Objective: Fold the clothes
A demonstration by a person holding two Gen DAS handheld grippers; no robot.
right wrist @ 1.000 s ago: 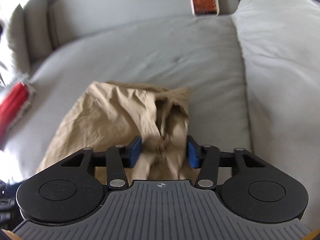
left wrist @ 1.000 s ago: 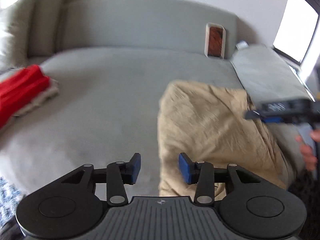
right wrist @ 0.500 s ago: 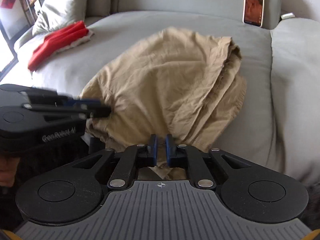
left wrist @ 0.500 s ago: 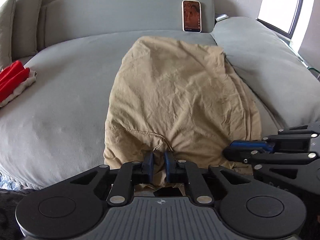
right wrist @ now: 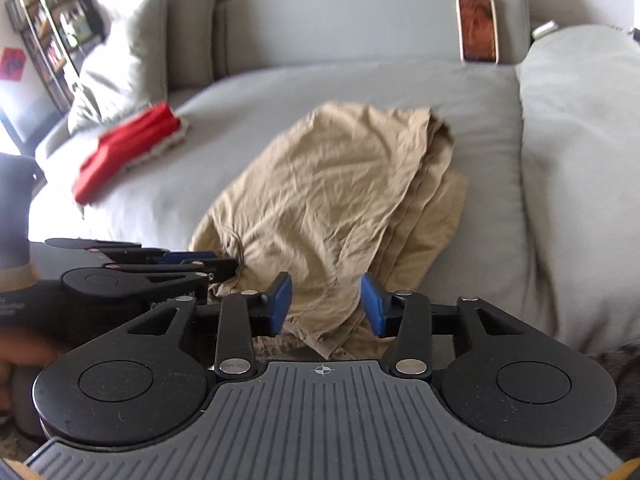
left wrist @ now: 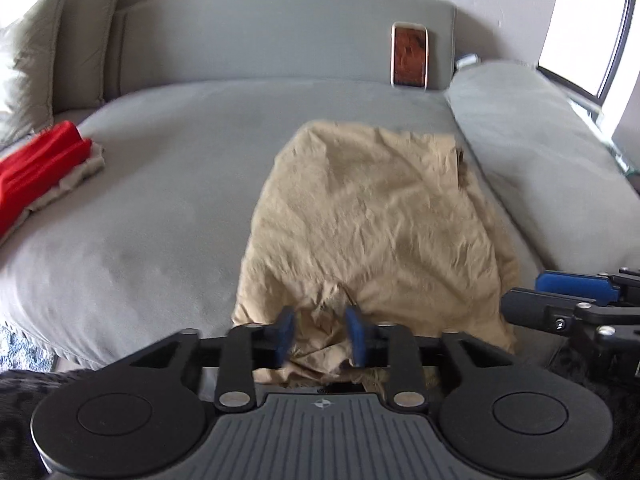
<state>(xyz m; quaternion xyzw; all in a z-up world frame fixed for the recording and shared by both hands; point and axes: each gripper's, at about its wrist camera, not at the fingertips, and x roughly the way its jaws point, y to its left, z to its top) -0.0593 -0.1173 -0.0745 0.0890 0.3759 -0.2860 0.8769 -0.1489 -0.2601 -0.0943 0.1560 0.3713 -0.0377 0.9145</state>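
Surface: grey sofa seat [left wrist: 168, 184], with a backrest behind and a large grey cushion [left wrist: 536, 152] along its right side.
Task item: tan garment [left wrist: 376, 216], wrinkled, lying on the seat right of centre; far end towards the backrest, near end hanging over the front edge of the seat. In the right wrist view the tan garment [right wrist: 332, 200] shows several layers stacked along its right edge.
Left gripper: left gripper [left wrist: 320, 334] at the near end of the garment, jaws parted, blue pads [left wrist: 285, 332] on either side of a bunched fold of cloth. The cloth sits between the pads; pad contact cannot be confirmed, as this area is blurred.
Right gripper: right gripper [right wrist: 326, 304] at the near right part of the garment, jaws wide apart, cloth lying between the blue pads [right wrist: 374, 304] without being clamped.
Relative position: the two grippers sit side by side along the near edge; the left gripper [right wrist: 176, 264] appears at the left of the right wrist view, the right gripper [left wrist: 560, 292] at the right of the left wrist view.
Other cloth: red folded item [left wrist: 36, 168] on a pale cloth, far left of the seat, well apart from the garment.
Backrest item: phone [left wrist: 410, 55] standing upright against the backrest, behind the garment.
Far left: pale throw pillows [right wrist: 120, 68] in the sofa corner.
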